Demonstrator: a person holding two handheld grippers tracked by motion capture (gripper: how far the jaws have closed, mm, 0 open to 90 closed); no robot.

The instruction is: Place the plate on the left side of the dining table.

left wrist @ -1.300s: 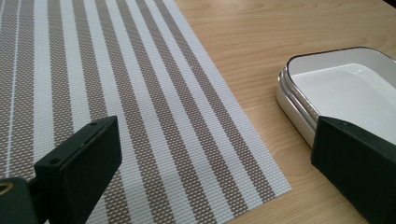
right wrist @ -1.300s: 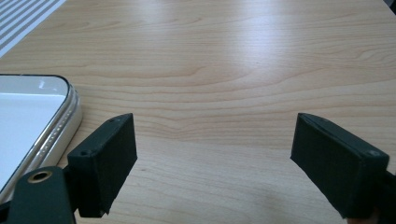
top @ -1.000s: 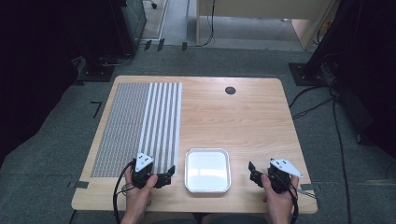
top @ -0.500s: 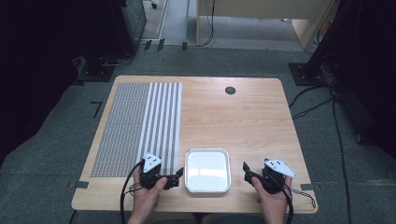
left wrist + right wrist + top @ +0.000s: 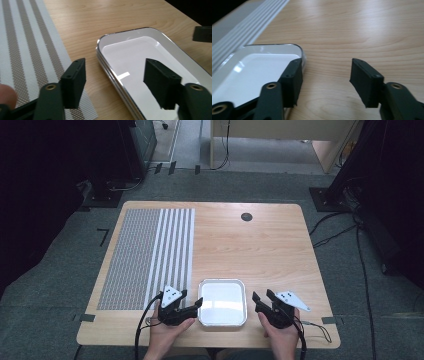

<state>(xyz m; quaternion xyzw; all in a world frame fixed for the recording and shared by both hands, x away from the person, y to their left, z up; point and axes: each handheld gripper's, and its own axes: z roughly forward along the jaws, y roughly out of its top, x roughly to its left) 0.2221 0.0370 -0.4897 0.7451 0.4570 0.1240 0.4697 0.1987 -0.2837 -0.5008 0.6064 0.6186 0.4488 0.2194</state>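
- While both grippers sit near the table's front edge, the white tray [image 5: 222,302] lies flat between them, at about 6 o'clock on the wooden table [image 5: 260,245] in the high view.
- At 9 o'clock of the tray, the left gripper [image 5: 192,304] is held low over the wood, its tips just beside the tray's left rim.
- Its jaws have just been closing, yet a clear gap remains between them and nothing is pinched.
- Seen from the left gripper view, the left gripper [image 5: 115,82] straddles the tray's [image 5: 140,50] near rim: one jaw hangs over the striped placemat [image 5: 27,50], the other over the tray's white inside.
- Whether either pad touches the rim cannot be told.
- At 3 o'clock of the tray, the right gripper [image 5: 261,301] points toward the tray's right rim, near it but apart.
- Its jaws have also just been closing, and they stand parted with nothing between them.
- From the right gripper view, the right gripper [image 5: 325,82] shows bare wood between its jaws, and one jaw stands in front of the tray's [image 5: 262,62] rounded corner.
- The placemat [image 5: 150,250] covers the table's left part, at 10 o'clock of the tray.
- A small dark round grommet [image 5: 246,216] sits at 12 o'clock, near the far edge.
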